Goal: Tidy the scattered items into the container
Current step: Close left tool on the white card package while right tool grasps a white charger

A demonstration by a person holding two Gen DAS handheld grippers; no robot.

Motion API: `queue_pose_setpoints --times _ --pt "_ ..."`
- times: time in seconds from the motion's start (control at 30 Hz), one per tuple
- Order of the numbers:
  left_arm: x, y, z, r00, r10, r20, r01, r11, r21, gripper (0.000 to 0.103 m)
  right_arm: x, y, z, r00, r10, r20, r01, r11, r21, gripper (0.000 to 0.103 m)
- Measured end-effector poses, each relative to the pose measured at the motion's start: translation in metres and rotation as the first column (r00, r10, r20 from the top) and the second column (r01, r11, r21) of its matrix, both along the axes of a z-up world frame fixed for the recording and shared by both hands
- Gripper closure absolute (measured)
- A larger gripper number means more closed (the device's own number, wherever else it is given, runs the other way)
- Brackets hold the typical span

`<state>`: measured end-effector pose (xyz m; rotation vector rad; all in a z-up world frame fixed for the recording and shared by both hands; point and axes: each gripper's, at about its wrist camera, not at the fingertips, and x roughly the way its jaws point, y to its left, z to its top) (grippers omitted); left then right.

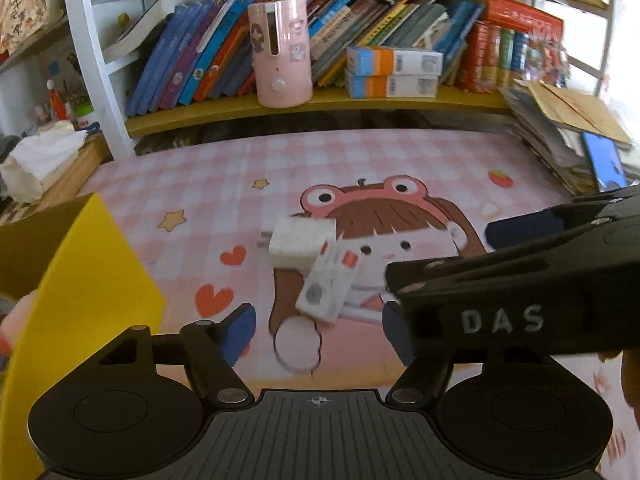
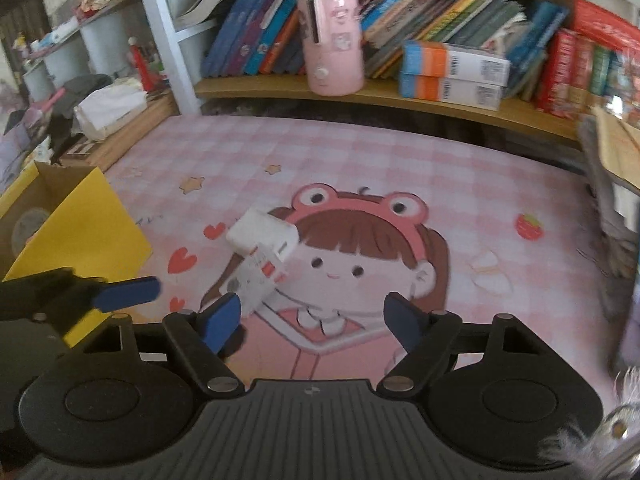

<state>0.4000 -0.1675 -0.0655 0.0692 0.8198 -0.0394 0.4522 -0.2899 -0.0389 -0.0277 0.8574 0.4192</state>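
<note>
Both grippers, left (image 1: 318,330) and right (image 2: 312,320), hang released above two white items (image 1: 316,264) mid-frame on the worktop (image 1: 400,160); grasp the card-like one squarely (container (image 1: 80,264) lies lower left).

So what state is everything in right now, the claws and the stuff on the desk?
Left claw: open, empty.
Right claw: open, empty.
White charger block: lying on the mat, not yet picked up.
Small white remote: lying against the charger block.
Yellow box: open, at the mat's left edge.
</note>
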Motion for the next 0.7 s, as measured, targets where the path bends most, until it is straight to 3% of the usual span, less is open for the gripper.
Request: queue_pose_setpoints --times 0.4,0.47,0.53,0.7 --pt "0.042 -0.002 -0.030 0.999 0.022 -0.024 -0.022 1.000 0.019 0.047 0.058 0.010 -0.013 0.996 0.086 -0.018 -0.086 0.996 0.015 0.028" --pt "0.045 -0.001 -0.034 0.999 0.021 -0.030 -0.020 1.000 0.012 0.051 0.063 0.013 -0.015 0.994 0.110 -0.025 -0.109 0.994 0.016 0.028" --pt "0.047 0.001 -0.038 0.999 0.014 -0.041 -0.014 1.000 -0.012 0.070 0.068 0.018 -0.018 0.990 0.139 -0.030 -0.138 0.990 0.016 0.028" --pt "0.042 0.013 -0.035 0.998 0.043 -0.055 -0.044 0.999 -0.020 0.074 0.079 0.035 -0.023 0.974 0.221 -0.042 -0.220 0.975 0.019 0.028"
